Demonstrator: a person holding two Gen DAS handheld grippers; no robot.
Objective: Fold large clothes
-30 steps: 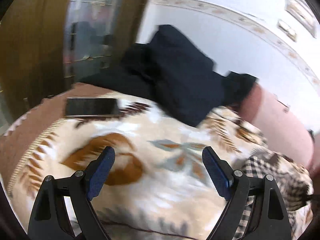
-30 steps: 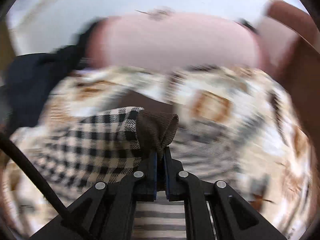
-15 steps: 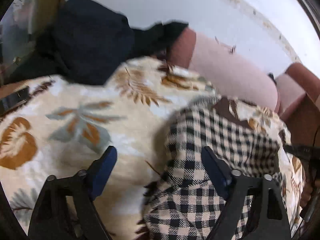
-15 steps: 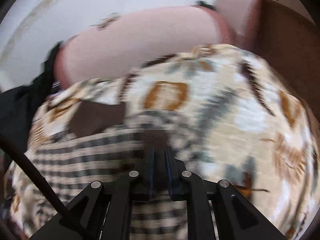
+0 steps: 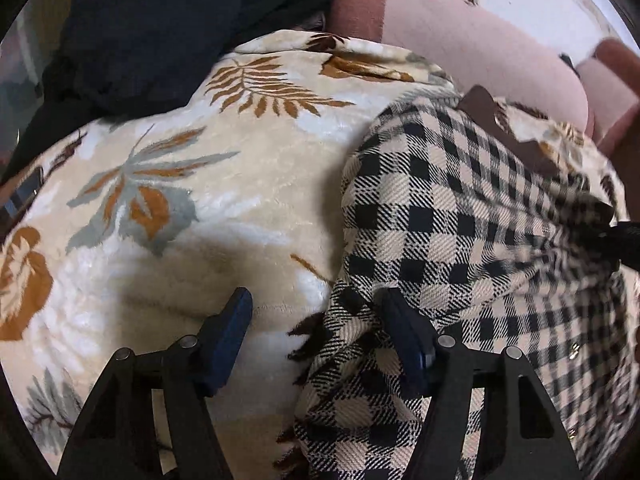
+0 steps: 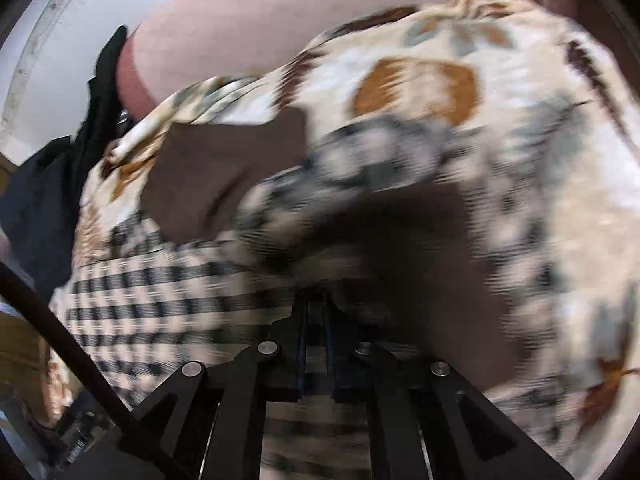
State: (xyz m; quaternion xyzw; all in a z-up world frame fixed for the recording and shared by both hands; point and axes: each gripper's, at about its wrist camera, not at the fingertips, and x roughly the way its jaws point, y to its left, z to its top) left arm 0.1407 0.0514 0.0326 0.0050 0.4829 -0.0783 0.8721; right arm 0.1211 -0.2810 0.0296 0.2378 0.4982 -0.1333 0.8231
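Observation:
A large black-and-cream checked garment (image 5: pixel 460 216) with a brown lining lies on a leaf-patterned blanket (image 5: pixel 180 200). My left gripper (image 5: pixel 320 312) is open, low over the garment's left edge; its right finger (image 5: pixel 404 336) touches the checked cloth and its left finger (image 5: pixel 228 332) is over the blanket. My right gripper (image 6: pixel 316 320) is shut on the checked garment (image 6: pixel 160 300), whose brown lining (image 6: pixel 420 264) bunches just ahead of the jaws. The right wrist view is blurred.
Dark navy clothes (image 5: pixel 152 28) are piled at the back left of the blanket. A pink bolster cushion (image 5: pixel 480 52) lies along the white wall behind. A phone (image 5: pixel 24 192) lies at the far left edge. A dark cable (image 6: pixel 68 344) crosses the right wrist view.
My left gripper has swung right from the bare blanket onto the garment's left edge and closed partway. My right gripper has pulled the held cloth onward, still shut.

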